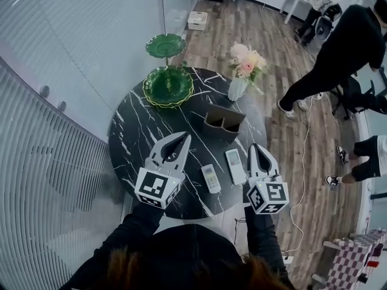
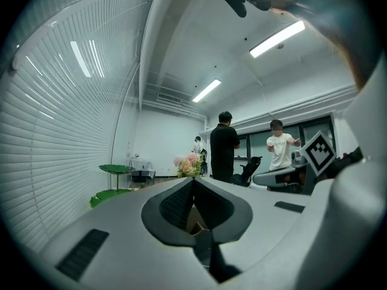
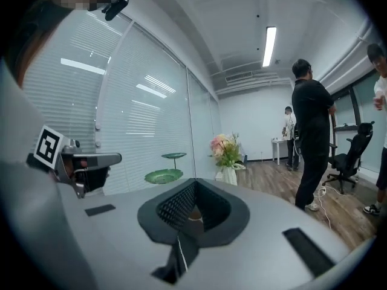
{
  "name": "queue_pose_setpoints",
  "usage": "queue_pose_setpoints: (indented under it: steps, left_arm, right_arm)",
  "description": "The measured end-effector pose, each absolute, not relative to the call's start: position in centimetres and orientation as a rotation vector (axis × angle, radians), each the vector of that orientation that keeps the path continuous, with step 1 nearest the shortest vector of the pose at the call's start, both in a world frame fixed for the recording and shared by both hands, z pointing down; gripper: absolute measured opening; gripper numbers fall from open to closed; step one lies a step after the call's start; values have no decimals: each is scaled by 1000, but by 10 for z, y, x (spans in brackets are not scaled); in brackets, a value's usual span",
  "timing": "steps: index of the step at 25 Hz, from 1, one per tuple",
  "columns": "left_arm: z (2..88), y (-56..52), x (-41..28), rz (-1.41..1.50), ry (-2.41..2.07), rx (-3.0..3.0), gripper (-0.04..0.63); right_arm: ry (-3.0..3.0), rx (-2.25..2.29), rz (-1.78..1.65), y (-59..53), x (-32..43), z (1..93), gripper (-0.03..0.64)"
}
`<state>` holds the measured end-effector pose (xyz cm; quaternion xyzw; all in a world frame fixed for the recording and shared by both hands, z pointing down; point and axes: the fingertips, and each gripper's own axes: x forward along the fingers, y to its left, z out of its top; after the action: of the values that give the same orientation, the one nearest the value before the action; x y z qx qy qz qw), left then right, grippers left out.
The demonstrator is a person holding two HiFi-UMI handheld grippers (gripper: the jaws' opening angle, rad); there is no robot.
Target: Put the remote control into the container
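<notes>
Two white remote controls lie near the front of the round black marble table [image 1: 130, 132]: one [image 1: 211, 178] in the middle, the other [image 1: 235, 165] just right of it. The brown two-compartment container [image 1: 224, 123] stands behind them, mid-table. My left gripper [image 1: 185, 138] hovers left of the remotes, jaws together, nothing held. My right gripper [image 1: 254, 147] sits just right of the right-hand remote, also shut and empty. In the left gripper view the jaws [image 2: 193, 180] meet at the tips; the right gripper view shows the same [image 3: 195, 181]. Neither gripper view shows a remote.
A green two-tier dish stand [image 1: 168, 84] is at the table's back left, and a vase of flowers [image 1: 243, 71] at the back right. Slatted glass walls curve along the left. People [image 1: 338, 59] stand on the wooden floor to the right, where a cable [image 1: 302, 156] trails.
</notes>
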<state>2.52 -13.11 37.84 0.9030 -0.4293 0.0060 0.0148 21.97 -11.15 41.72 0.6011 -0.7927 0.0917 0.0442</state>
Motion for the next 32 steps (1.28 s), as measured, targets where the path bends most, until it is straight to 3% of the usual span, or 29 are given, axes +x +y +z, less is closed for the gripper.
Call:
queue_pose_setpoints:
  steps: [19, 20, 23, 24, 32]
  left_arm:
    - [368, -127, -28, 63, -1447, 2797, 8]
    - [367, -127, -29, 63, -1447, 2795, 8]
    - [367, -126, -32, 61, -1444, 2789, 8]
    - [367, -125, -32, 61, -1442, 2787, 8]
    - [373, -123, -39, 81, -1445, 2773, 8]
  right_arm:
    - [-2099, 1534, 523, -146, 222, 620, 19]
    - [-2084, 1512, 532, -146, 221, 628, 31]
    - [-2042, 1455, 574, -146, 220, 650, 194]
    - [-2019, 1441, 581, -147, 221, 657, 217]
    - [-1847, 1351, 647, -156, 228, 702, 270]
